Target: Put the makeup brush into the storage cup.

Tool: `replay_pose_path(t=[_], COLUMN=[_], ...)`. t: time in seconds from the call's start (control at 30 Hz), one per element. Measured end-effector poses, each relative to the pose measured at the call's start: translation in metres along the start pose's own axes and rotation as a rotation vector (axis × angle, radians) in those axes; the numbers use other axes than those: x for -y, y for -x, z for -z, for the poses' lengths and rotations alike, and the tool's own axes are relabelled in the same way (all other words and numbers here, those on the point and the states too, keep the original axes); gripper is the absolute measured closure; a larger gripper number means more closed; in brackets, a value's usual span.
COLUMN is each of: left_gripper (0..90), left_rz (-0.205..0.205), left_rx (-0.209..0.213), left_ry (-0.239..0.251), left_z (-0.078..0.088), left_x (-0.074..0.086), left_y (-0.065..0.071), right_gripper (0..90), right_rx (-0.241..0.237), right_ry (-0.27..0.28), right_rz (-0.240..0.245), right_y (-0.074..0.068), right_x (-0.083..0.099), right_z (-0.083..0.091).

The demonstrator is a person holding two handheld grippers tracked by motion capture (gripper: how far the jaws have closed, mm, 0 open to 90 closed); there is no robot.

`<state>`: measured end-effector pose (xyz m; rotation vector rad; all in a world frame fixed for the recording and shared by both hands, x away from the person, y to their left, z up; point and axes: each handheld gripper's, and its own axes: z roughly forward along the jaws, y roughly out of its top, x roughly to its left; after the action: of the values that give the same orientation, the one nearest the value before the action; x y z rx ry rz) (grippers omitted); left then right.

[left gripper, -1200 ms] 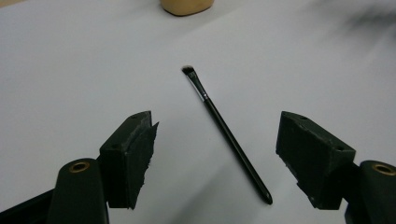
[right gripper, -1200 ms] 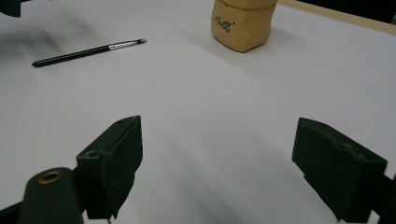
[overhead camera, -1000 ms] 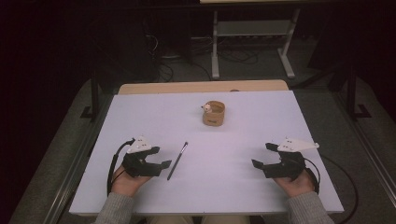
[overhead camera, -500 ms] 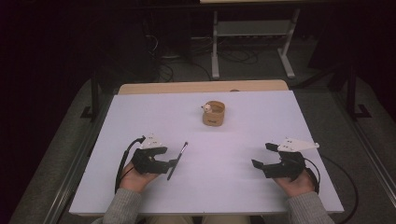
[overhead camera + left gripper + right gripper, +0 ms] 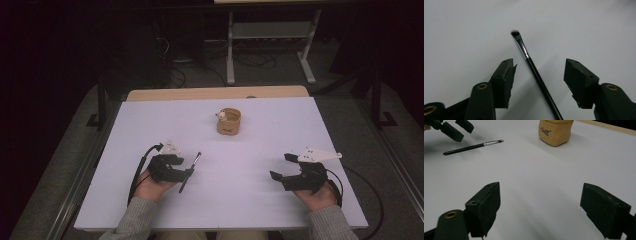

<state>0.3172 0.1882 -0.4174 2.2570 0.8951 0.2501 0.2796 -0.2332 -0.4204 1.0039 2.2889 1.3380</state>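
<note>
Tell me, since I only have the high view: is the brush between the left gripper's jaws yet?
Observer: Yes. In the left gripper view the brush handle lies between the jaws of the left gripper. The jaws have just been closing, but neither pad touches the handle.
Operator: Which end points away from the hand?
Observer: The bristle tip. It lies on the table beyond the jaw tips.
Operator: And the right gripper?
Observer: The right gripper is open, with bare table between its jaws. The tan pouch stands well beyond it.
</note>
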Motion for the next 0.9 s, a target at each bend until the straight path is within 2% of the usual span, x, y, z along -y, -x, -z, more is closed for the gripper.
replay_pose_path(t=[0.13, 0.47, 0.9], left_gripper=[45.8, 53.3, 64.1], left_rz=[-0.006, -0.01, -0.031], left_rx=[-0.002, -0.039, -0.067], left_ry=[-0.025, -0.087, -0.122], left_z=[-0.006, -0.016, -0.022], left_x=[-0.002, -0.006, -0.008], left_y=[0.002, 0.006, 0.009], right_gripper=[15.3, 15.9, 16.1], right_rx=[-0.001, -0.005, -0.01], right_ry=[0.0, -0.002, -0.003], right_rz=[0.0, 0.002, 0.002], right_y=[0.0, 0.0, 0.0], right_x=[0.0, 0.0, 0.0], right_z=[0.0, 0.0, 0.0])
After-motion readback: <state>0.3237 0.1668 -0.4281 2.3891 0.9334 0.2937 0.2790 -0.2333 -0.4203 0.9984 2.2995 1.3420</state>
